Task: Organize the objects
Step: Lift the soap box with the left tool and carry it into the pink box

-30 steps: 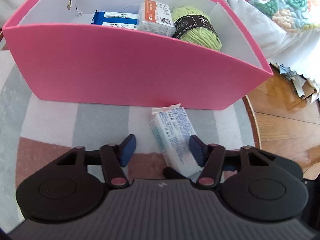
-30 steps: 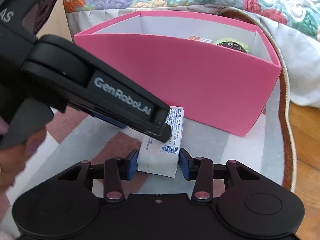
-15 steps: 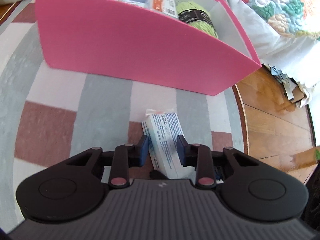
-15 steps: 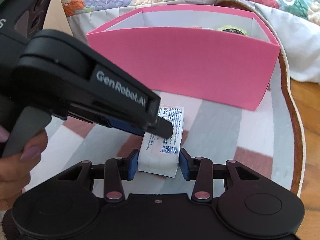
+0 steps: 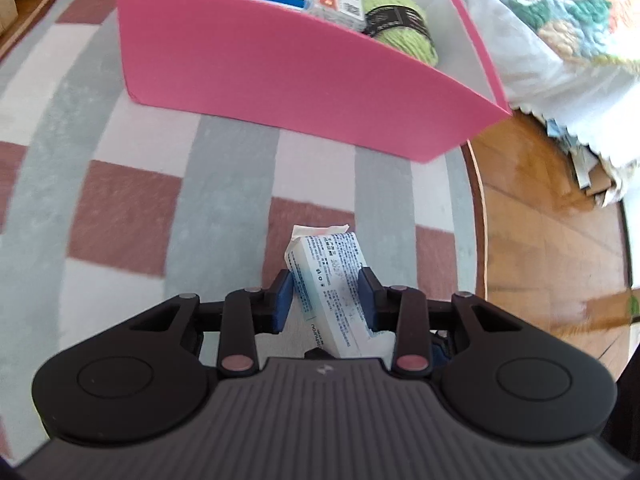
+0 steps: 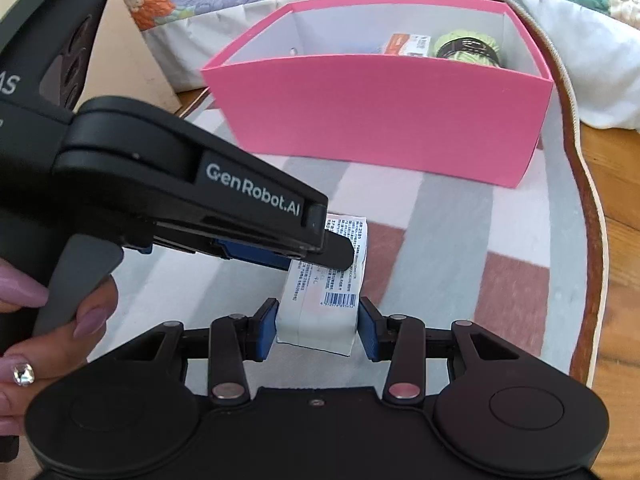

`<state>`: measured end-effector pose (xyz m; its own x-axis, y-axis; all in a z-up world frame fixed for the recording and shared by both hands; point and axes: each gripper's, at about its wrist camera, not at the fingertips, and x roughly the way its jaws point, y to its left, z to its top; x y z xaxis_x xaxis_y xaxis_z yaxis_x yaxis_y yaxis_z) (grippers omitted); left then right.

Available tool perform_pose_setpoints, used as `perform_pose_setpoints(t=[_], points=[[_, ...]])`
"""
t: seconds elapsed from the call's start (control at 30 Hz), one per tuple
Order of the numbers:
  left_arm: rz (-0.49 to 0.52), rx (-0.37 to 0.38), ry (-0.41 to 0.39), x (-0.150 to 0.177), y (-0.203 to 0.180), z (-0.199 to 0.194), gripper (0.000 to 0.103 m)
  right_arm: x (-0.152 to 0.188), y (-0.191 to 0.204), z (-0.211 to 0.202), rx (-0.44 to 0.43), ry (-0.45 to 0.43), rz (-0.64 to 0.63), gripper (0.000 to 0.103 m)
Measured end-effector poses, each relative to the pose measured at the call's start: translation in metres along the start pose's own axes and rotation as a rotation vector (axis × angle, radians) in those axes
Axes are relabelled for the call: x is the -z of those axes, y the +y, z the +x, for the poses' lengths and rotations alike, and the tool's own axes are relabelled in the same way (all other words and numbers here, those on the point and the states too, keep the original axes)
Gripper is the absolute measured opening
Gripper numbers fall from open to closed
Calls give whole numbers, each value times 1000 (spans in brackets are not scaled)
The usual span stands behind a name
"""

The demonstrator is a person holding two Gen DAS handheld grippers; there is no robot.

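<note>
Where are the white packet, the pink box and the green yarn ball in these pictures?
white packet (image 5: 332,276): left wrist view, on its printed face between the pads.
pink box (image 6: 384,116): right wrist view, on its near outer wall.
green yarn ball (image 5: 416,40): left wrist view, on the yarn below its black band.

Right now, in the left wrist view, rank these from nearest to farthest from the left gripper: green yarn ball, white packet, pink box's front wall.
1. white packet, clamped in the left gripper.
2. pink box, front wall, ahead on the rug.
3. green yarn ball, inside, at the right end.
</note>
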<state>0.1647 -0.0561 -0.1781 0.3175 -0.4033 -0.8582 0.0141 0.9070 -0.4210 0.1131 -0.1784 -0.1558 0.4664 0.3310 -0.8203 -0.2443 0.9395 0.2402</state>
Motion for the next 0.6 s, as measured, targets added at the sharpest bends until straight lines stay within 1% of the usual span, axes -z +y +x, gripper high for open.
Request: perform_pose_setpoints(t=[0.13, 0.23, 0.3, 0.4, 0.43, 0.53, 0.6], points=[[30, -18, 0, 10, -11, -26, 34, -14, 13, -15, -4, 34, -26, 47], [24, -15, -4, 15, -15, -48, 34, -17, 22, -32, -22, 44, -41, 47], [20, -4, -17, 16, -17, -64, 34, -13, 30, -47, -29, 37, -58, 47], [12, 16, -39, 17, -22, -86, 34, -16, 40, -66, -23, 20, -98, 47], [12, 16, -48, 17, -24, -92, 34, -19, 43, -73, -20, 18, -109, 47], [26, 6, -84, 17, -32, -114, 34, -13, 49, -89, -14, -3, -128, 47], [38, -4, -108, 15, -38, -130, 35, -20, 57, -98, -12, -28, -142, 47]])
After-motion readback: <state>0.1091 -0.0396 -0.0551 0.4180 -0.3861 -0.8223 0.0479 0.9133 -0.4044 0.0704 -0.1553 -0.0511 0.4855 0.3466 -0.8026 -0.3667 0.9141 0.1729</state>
